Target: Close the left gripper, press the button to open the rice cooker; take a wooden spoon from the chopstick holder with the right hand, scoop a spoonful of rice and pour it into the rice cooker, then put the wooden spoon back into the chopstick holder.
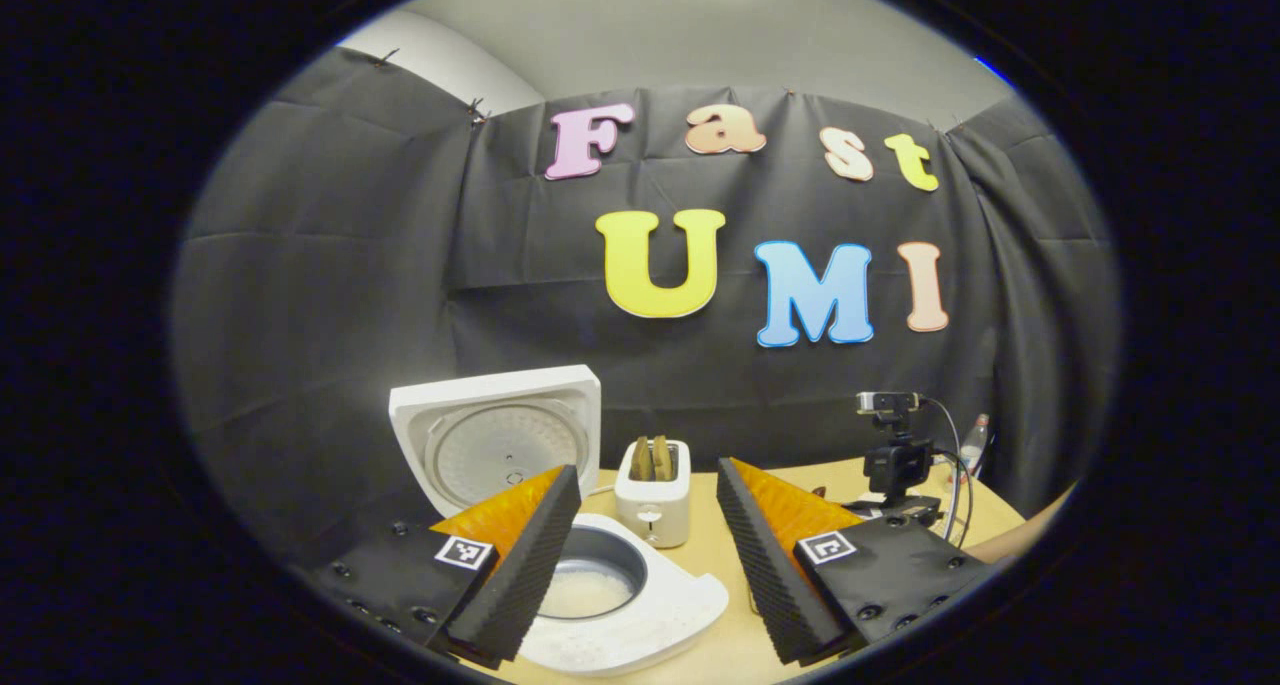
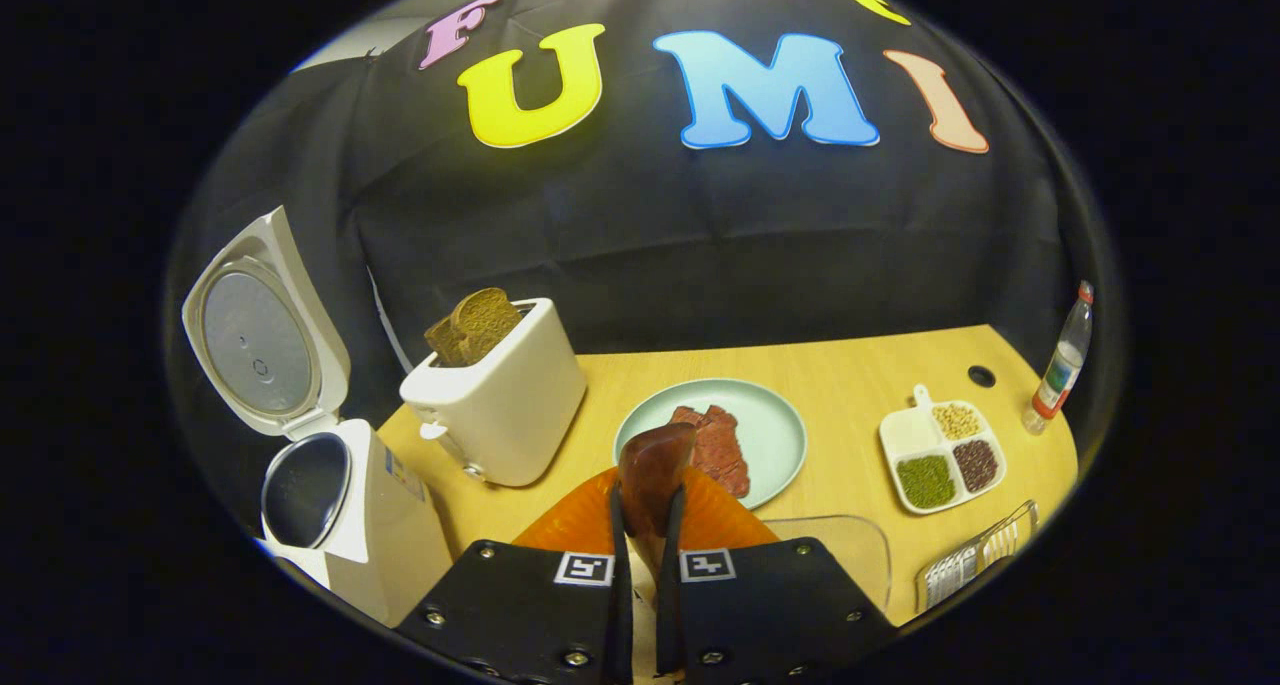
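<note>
- Where the right gripper view looks down along its fingers, we see the wooden spoon (image 2: 655, 475) at the lower middle, clamped between the right gripper (image 2: 645, 535), bowl pointing up over the table (image 2: 850, 365).
- We find the rice cooker (image 2: 340, 505) at the lower left of that view, lid raised; in the left gripper view it sits at the bottom centre, with white rice (image 1: 585, 592) in its pot.
- Our left gripper (image 1: 648, 555) stands wide apart, holding nothing.
- Beside the cooker we see a toaster (image 2: 500, 395) with bread, a plate (image 2: 770, 415) of meat, and a divided dish (image 2: 940, 455) of grains at the right.
</note>
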Demonstrator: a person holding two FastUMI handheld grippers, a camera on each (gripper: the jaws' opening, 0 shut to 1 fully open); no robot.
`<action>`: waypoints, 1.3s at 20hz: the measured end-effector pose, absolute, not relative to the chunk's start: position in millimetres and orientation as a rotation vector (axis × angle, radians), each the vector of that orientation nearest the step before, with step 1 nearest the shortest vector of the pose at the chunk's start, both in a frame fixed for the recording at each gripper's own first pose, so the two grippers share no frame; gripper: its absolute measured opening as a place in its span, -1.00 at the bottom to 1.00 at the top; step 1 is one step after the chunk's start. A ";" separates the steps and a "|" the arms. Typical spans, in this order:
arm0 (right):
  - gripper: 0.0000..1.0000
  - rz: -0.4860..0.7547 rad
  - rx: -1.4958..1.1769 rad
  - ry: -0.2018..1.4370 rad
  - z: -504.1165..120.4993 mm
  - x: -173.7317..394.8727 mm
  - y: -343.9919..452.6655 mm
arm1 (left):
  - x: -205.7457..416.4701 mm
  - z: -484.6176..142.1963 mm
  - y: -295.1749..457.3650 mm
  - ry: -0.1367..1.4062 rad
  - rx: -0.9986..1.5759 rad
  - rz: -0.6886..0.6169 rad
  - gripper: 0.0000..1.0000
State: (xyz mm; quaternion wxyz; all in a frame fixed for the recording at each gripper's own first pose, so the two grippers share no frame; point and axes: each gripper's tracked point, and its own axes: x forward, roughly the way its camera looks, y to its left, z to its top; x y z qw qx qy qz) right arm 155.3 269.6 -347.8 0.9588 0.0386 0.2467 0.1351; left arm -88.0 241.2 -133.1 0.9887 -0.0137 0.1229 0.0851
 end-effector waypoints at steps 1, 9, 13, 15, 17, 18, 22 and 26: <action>-0.80 0.285 0.120 0.515 -347.9 150.9 274.0 | -87.5 -133.2 242.4 0.247 -0.029 0.171 0.90; -0.81 0.266 0.537 0.641 -347.1 134.3 256.1 | -78.5 -131.7 225.5 0.233 -0.081 0.137 0.90; -0.82 0.231 0.775 0.648 -335.1 139.1 226.9 | -75.1 -122.4 214.7 0.211 -0.065 0.118 0.97; -0.81 0.235 0.822 0.629 -324.0 141.8 215.7 | -73.8 -117.8 209.7 0.203 -0.062 0.111 0.90; -0.81 0.237 0.853 0.603 -311.4 144.4 205.5 | -73.2 -114.9 203.9 0.196 -0.062 0.106 0.90; -0.82 0.241 0.867 0.591 -304.0 144.8 201.4 | -74.1 -113.1 201.6 0.193 -0.061 0.103 0.90; -0.81 0.261 0.929 0.561 -278.9 140.2 191.6 | -72.2 -109.4 193.6 0.180 -0.069 0.090 0.83; -0.81 0.274 1.059 0.551 -264.4 134.5 189.1 | -72.6 -107.5 194.6 0.171 -0.090 0.094 0.90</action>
